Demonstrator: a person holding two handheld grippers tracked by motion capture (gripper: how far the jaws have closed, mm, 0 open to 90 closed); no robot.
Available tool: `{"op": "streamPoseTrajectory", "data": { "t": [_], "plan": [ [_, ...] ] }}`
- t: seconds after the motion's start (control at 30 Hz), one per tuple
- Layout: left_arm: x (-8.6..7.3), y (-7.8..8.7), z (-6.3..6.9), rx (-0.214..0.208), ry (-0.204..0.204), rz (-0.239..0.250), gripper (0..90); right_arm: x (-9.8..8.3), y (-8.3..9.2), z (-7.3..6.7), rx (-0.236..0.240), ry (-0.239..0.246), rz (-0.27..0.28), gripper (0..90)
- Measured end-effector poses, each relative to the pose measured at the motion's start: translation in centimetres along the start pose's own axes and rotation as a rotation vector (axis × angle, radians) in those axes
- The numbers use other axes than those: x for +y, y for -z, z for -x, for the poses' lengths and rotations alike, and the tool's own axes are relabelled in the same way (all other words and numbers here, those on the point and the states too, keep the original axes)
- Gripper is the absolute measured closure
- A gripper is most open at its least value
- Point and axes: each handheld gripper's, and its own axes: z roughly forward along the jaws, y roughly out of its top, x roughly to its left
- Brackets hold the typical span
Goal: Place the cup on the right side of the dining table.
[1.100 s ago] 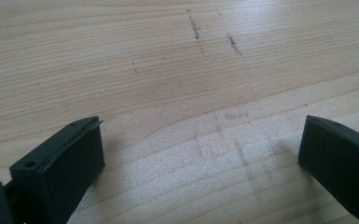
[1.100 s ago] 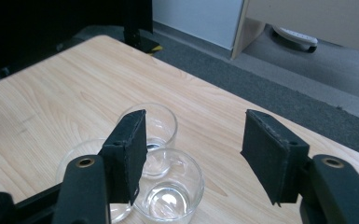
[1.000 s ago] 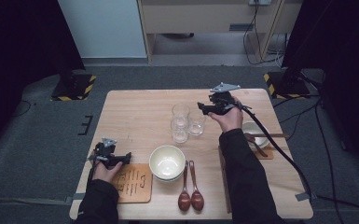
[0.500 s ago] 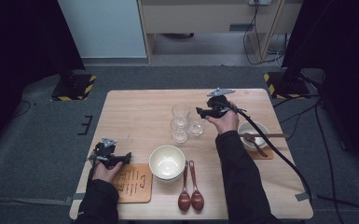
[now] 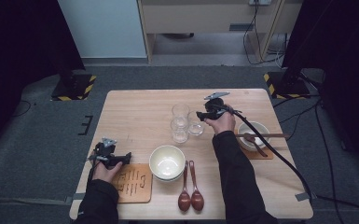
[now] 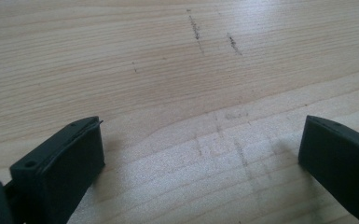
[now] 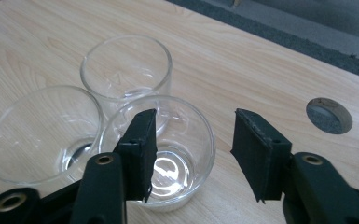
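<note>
Item in hand: one small clear glass tumbler, short, straight-walled, thick-bottomed, empty. It stands low in the middle of the right gripper view, nearest of three like glasses; a second clear tumbler sits to its left and a third clear tumbler above it, both close enough that I cannot tell whether the walls touch. In the high view the cluster lies at the centre of the pale wooden table, the wanted glass at its right edge. My right claw straddles this glass's near-right rim, one jaw inside the mouth, the other outside; its jaws have just been closing, stand about half apart, and the pads do not yet press on the wall. Handling, as I judge it: light, rigid, smooth and slippery, brittle if knocked against its neighbours. Best hold: the rim wall on the side away from the other two, pinched firmly but gently, lifted straight up. My left claw hangs wide open over bare wood, holding nothing, seen low and left in the high view.
</note>
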Motion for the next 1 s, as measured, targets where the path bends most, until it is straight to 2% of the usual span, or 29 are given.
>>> {"op": "streamPoseTrajectory", "data": {
  "t": [0.37, 1.0],
  "plan": [
    [0.0, 0.0, 0.0, 0.000, 0.000, 0.000, 0.0, -0.8, -2.1, 0.2, -0.018, -0.004, -0.075, 56.0],
    [0.0, 0.0, 0.0, 0.000, 0.000, 0.000, 0.0, -1.0, -3.3, 0.5, -0.019, -0.059, -0.130, 71.0]
  ]
}}
